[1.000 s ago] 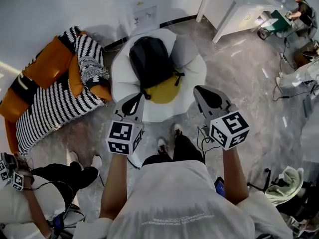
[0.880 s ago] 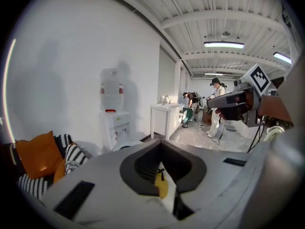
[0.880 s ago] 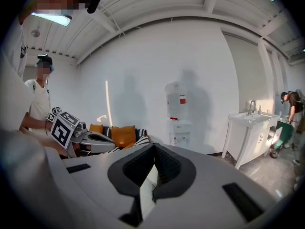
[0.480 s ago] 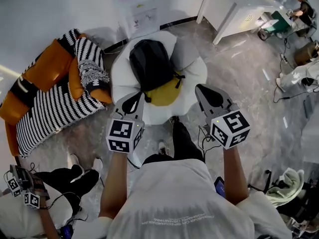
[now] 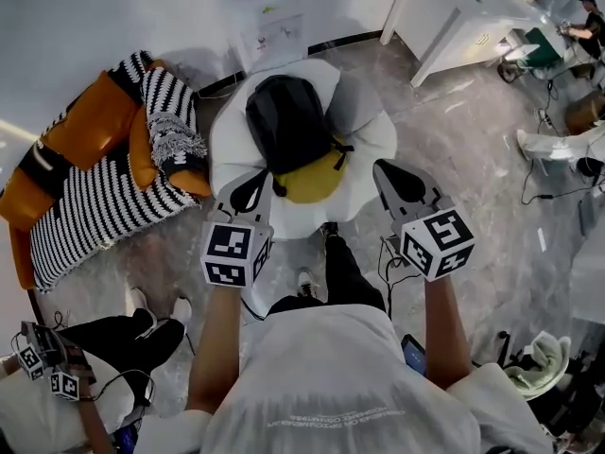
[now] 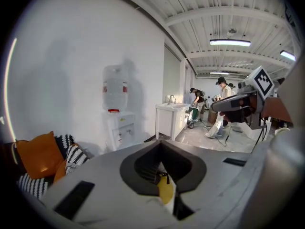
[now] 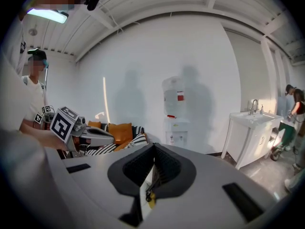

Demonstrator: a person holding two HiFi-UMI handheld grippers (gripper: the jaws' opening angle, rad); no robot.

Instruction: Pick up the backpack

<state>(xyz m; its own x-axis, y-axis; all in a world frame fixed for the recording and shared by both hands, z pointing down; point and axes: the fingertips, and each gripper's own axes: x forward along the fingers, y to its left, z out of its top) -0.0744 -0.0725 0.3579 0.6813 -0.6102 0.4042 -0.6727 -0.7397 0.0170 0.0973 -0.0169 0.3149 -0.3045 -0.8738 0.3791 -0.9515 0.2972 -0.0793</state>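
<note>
The backpack [image 5: 286,121], black above and yellow at its lower part, is seen lying on a white cushioned seat [image 5: 369,126] on the floor, ahead of the person's feet. It is touched by neither gripper and is not lifted.

The left gripper [image 5: 249,195] is held in front of the seat's near edge, pointed toward the backpack and apart from it. In the left gripper view its jaws are seen pressed together with nothing gripped [image 6: 162,171]; only a sliver of the yellow part of the backpack is glimpsed past them. The right gripper [image 5: 395,183] is held level with the left one, beside the seat's right edge and well apart from the backpack. Its jaws are likewise clenched on nothing [image 7: 152,173].

An orange sofa [image 5: 90,126] with a black-and-white striped blanket [image 5: 104,206] is placed to the left of the seat. A water dispenser [image 5: 269,26] is set against the wall behind the seat, and a white sink cabinet [image 5: 454,12] is seen further to the right. A 2nd person [image 5: 57,405] is seen at the lower left of the head view
</note>
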